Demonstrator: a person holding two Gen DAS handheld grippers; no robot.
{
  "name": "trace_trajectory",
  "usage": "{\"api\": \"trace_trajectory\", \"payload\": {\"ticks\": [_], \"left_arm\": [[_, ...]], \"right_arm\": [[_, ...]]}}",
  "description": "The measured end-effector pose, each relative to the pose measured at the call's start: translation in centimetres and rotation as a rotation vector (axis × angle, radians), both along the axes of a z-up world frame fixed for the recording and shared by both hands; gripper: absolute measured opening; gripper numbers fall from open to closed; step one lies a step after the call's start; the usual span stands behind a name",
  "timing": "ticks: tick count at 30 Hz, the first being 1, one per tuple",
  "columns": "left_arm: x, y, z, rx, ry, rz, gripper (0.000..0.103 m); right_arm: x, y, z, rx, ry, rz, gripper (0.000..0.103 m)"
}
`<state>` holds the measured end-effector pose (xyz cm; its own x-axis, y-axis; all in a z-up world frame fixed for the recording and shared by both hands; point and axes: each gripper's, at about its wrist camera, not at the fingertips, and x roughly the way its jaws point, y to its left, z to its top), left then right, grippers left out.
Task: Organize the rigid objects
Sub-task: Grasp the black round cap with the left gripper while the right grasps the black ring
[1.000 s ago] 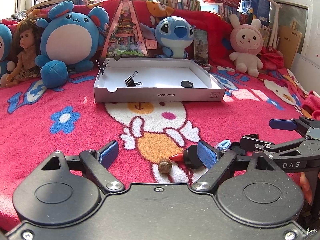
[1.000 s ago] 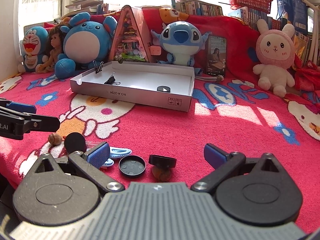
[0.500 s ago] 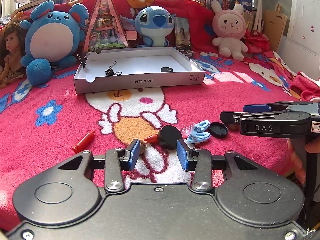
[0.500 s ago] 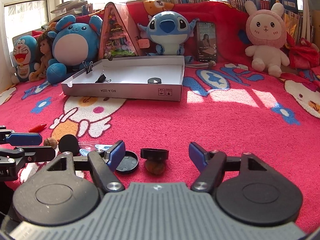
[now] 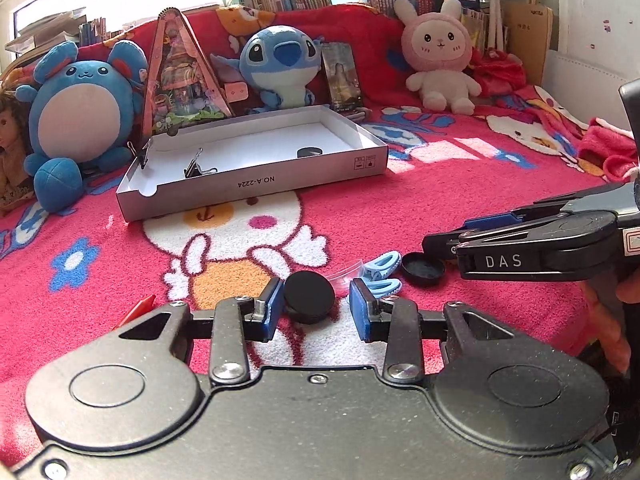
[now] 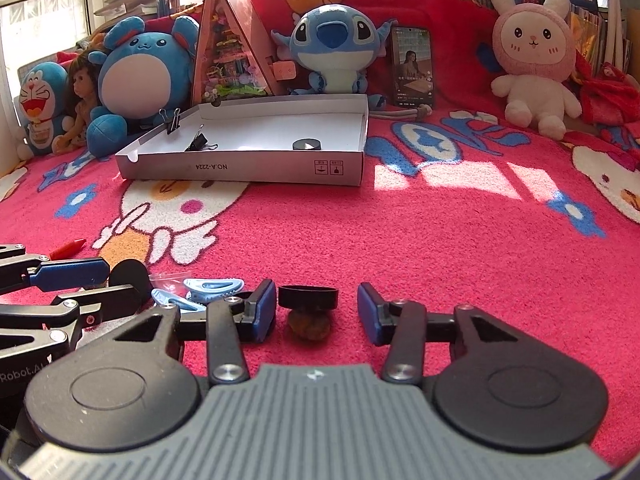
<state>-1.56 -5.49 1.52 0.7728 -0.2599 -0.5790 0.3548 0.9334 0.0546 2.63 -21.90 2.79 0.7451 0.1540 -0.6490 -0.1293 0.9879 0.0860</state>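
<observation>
Scene: red patterned blanket spread over the whole surface, with plush toys lined up along the top of both frames.
Box: shallow white cardboard box lies in the upper middle of the left wrist frame, just in front of the toys; same box sits upper left of centre in the right wrist frame.
Box contents: black binder clip lies in the left part; second clip is pinched onto the left wall; small black round piece lies toward the right.
Left gripper: lower middle of its own frame, jaws partly spread around a black disc; left pad touches the disc's edge, right pad stands clear of it.
Right gripper: lower middle of its own frame, jaws closing, with a black ring and a brown nut between them; neither pad touches them yet. The ring rests on top of the nut.
Loose pieces: blue hair clips and a black cap lie on the blanket just right of the disc.
Crayon: red crayon lies at the left of the right wrist frame, near the left gripper's fingers.
</observation>
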Motion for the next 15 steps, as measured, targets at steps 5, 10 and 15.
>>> {"api": "trace_trajectory", "payload": {"ticks": [5,10,15], "left_arm": [[0.7,-0.7,-0.8,0.028,-0.011,0.001,0.035],[0.8,-0.9,-1.2,0.033,-0.021,0.002,0.035],[1.1,-0.6,-0.8,0.004,-0.008,0.015,0.030]], "right_arm": [[0.2,0.1,-0.1,0.008,0.006,0.001,0.045],[0.3,0.2,-0.1,0.010,0.003,-0.001,0.040],[0.5,0.2,0.1,0.017,-0.003,-0.004,0.039]]}}
